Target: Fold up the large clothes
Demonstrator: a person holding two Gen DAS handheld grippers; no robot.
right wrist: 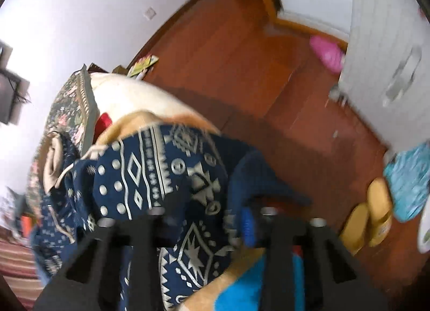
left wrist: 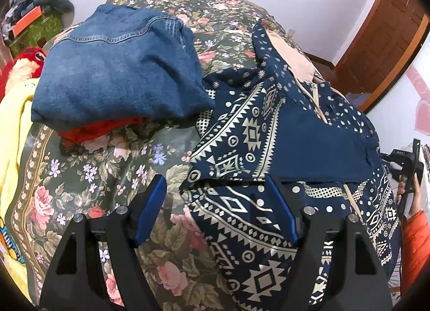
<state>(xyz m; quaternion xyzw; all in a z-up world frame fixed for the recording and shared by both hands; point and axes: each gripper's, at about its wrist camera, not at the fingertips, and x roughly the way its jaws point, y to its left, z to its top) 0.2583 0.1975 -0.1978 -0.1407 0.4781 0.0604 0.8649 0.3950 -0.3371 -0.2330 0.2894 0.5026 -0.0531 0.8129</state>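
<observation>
The navy-blue garment printed with cream geometric bands (left wrist: 258, 149) lies rumpled on the right side of a bed covered in a dark green floral bedspread (left wrist: 88, 176), one plain navy flap folded over its middle and a cream zip and beige lining showing near its far end. Its near edge spills off the side of the bed, where the right wrist view shows the same patterned cloth (right wrist: 166, 173) bunched over the mattress edge.

The left gripper (left wrist: 215, 192) hangs over the garment's near hem with its blue-padded jaws wide apart: one pad stands over the bedspread, the other over the patterned cloth, and nothing is pinched between them. The right gripper (right wrist: 207, 219) is blurred; its jaws appear drawn in on a fold of the navy cloth, though one pad is hidden behind the fabric.

Beside the garment on the bed sits a folded blue denim piece (left wrist: 118, 69) on top of something red (left wrist: 99, 129). Yellow fabric (left wrist: 13, 136) lies at the bed's left edge. An orange sleeve (left wrist: 415, 243) shows at the right. Below the bed are a red-brown wooden floor (right wrist: 242, 55) and yellow slippers (right wrist: 368, 216).
</observation>
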